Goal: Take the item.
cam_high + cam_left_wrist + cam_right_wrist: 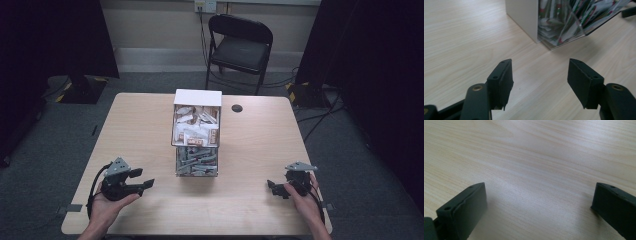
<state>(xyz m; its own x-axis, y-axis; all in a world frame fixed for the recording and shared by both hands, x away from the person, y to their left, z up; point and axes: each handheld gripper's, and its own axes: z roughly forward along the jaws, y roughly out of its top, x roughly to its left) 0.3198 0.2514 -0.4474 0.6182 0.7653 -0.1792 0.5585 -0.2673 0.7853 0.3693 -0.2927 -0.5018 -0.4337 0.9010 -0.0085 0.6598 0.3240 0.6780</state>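
A dispenser box (197,131) stands in the middle of the light wooden table (250,150). Its top is white, its upper bin holds white and brown sachets, and its clear lower bin (196,162) holds grey-green sachets. My left gripper (143,178) is held at the near left and points toward the box, open with nothing between its jaws. In the left gripper view, my left gripper (540,67) faces the box's white side and clear front corner (554,22) a short way off. My right gripper (274,188) is at the near right, open and empty. In the right gripper view, my right gripper (539,190) hangs over bare wood.
A small black round cap (237,108) sits in the tabletop right of the box. A black folding chair (240,45) stands beyond the far edge. Dark panels and stand bases flank the table on both sides.
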